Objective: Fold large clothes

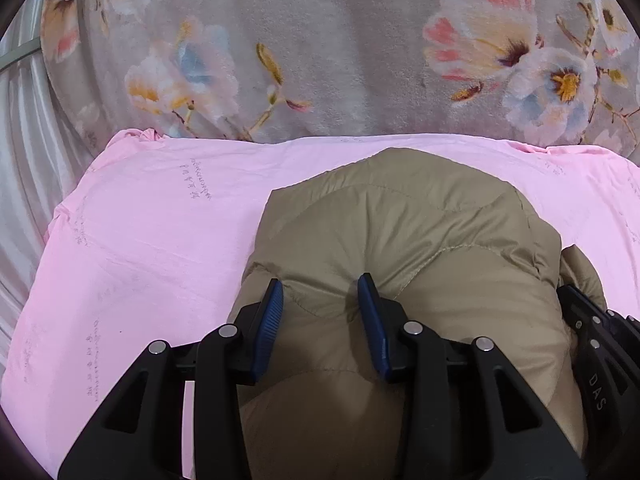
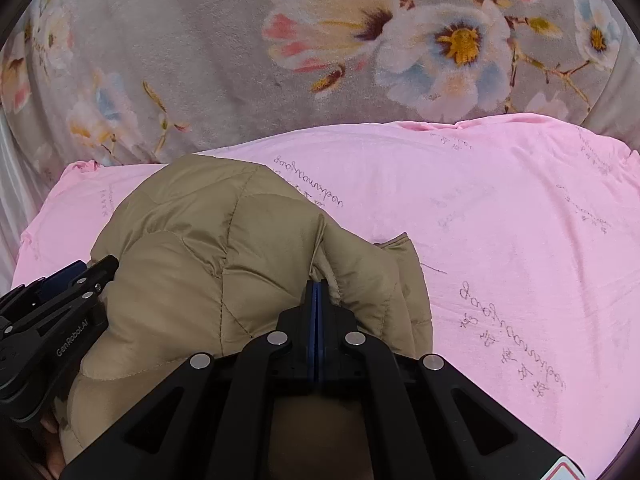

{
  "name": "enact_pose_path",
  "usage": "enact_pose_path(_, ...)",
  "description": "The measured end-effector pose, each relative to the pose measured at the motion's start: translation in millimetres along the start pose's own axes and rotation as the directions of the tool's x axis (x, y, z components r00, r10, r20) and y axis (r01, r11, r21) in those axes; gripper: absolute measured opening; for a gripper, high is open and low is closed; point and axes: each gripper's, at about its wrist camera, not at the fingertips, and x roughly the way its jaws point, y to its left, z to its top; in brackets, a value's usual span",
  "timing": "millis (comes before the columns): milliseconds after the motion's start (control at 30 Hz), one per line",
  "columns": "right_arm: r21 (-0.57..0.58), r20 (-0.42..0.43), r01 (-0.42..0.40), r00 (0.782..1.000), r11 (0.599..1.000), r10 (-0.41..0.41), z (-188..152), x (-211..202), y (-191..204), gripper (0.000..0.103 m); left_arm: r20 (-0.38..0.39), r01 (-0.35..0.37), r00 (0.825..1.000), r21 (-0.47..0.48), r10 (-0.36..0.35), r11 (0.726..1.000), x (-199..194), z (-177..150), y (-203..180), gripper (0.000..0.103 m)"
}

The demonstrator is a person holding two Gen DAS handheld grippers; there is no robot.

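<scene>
Right gripper [image 2: 318,292] clamped on a seam fold of the tan puffer jacket [image 2: 224,248], pinning it; left gripper [image 1: 320,292], jaws apart, presses padding between its fingers.

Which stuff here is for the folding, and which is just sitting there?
For the folding:
jacket
left gripper, open, fingers pressed into the jacket
right gripper, shut on a jacket fold

Just there:
pink sheet, under the jacket
flowery blanket, behind the sheet
</scene>
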Motion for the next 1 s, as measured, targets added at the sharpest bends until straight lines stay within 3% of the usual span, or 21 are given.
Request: enact_pose_path(1000, 0.069, -0.045, -0.046, 0.998, 0.997, 0.049, 3.9, 27.2, -8.7, 0.000, 0.068, -0.043, 0.997, 0.016, 0.042, 0.999, 25.7, -0.8, -14.9, 0.036)
